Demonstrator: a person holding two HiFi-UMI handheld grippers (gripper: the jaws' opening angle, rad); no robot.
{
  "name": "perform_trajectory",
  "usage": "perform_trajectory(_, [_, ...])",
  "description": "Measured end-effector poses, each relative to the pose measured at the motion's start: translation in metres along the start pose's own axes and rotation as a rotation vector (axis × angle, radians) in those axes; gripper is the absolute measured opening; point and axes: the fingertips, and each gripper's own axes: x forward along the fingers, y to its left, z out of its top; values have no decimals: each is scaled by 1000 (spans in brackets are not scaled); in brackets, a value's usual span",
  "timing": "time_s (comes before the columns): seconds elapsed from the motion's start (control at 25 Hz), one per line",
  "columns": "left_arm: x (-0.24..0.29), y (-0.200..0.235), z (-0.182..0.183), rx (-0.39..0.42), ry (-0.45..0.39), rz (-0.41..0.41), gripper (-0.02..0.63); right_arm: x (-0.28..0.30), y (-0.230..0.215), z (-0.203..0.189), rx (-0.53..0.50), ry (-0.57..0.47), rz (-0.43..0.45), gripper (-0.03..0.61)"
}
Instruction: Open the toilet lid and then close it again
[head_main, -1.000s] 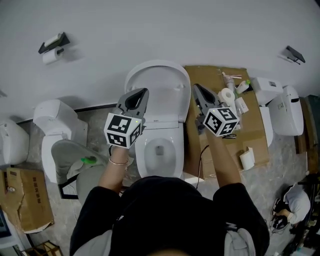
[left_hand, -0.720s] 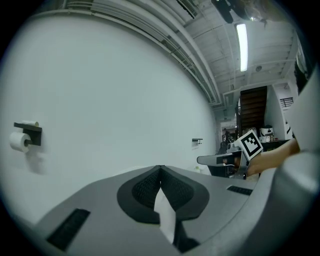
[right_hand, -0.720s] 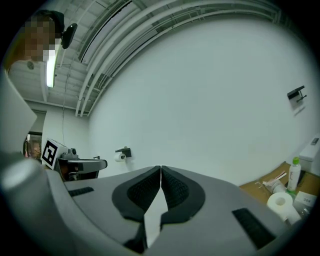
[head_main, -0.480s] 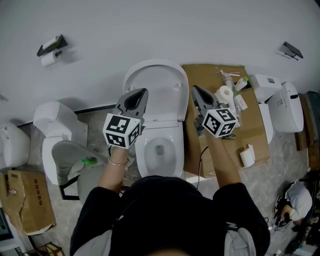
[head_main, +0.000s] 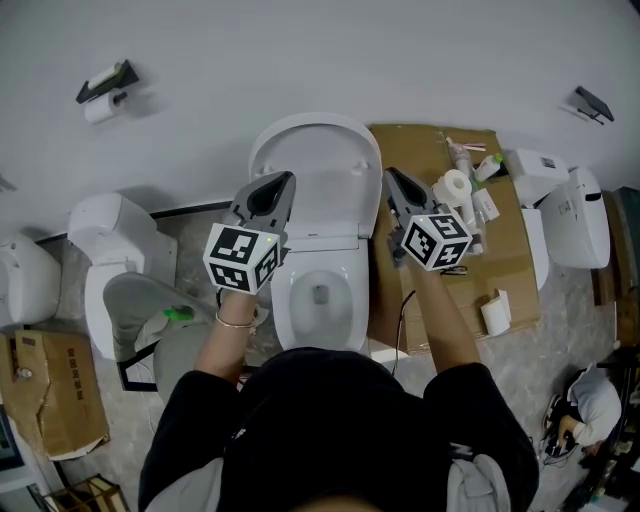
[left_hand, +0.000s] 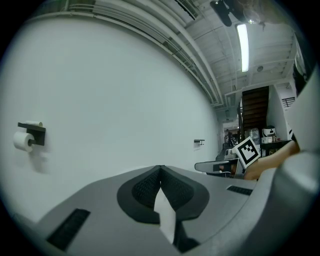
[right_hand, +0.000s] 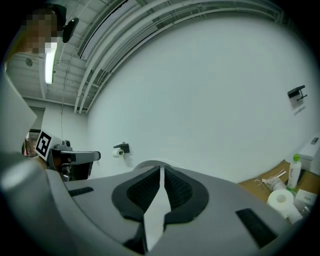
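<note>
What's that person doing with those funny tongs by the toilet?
A person stands over a toilet with tongs in each hand. The lid is standing open. The left tongs and right tongs are both shut, holding nothing, up in the air on either side of the lid.

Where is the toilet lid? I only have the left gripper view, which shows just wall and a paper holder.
Observer: In the head view the lid stands raised against the wall, leaving the bowl uncovered.
Reviewer: Is the right gripper holding it?
Observer: No. The right gripper view shows its fingers together with nothing between them.
Reviewer: What's beside the toilet?
Observer: In the head view, a cardboard sheet lies at the toilet's right, with a paper roll on it.
</note>
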Motion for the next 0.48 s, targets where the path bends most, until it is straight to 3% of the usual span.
perform_trajectory(0.24, [-3,11,-4,-9,6,33,5,21,-18,-10,-62,35,-63,23])
perform_trajectory(0.48, [-6,19,0,16,-4,55,5,51,-26,-20,-91,35,-59,26])
